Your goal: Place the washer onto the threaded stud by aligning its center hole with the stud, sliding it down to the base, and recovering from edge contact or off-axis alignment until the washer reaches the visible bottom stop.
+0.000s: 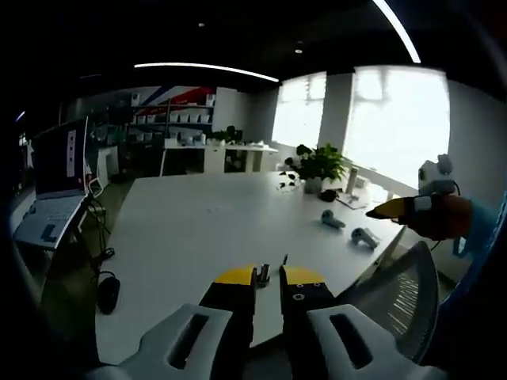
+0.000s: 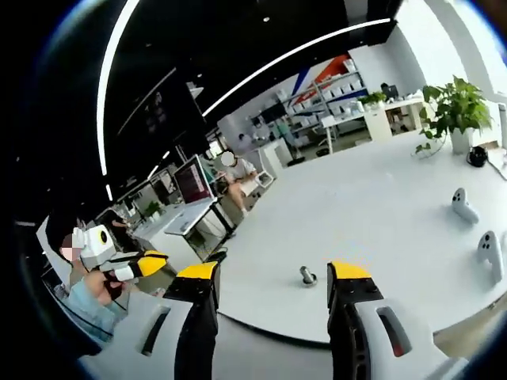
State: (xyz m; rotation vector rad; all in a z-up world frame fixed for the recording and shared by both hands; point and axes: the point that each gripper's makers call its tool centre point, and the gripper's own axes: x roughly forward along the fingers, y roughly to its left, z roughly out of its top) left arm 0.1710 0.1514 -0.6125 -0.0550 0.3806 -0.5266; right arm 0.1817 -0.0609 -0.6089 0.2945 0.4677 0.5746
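The left gripper holds its jaws nearly closed — a thin gap between yellow tips — while the right gripper spreads its jaws wide apart.

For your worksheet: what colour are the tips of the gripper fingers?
Yellow, on black fingers, clearest in the right gripper view.

Table top smooth matt white. Stud dull grey metal. Chair back woven mesh. Right gripper jaws matt black plastic, yellow-tipped.
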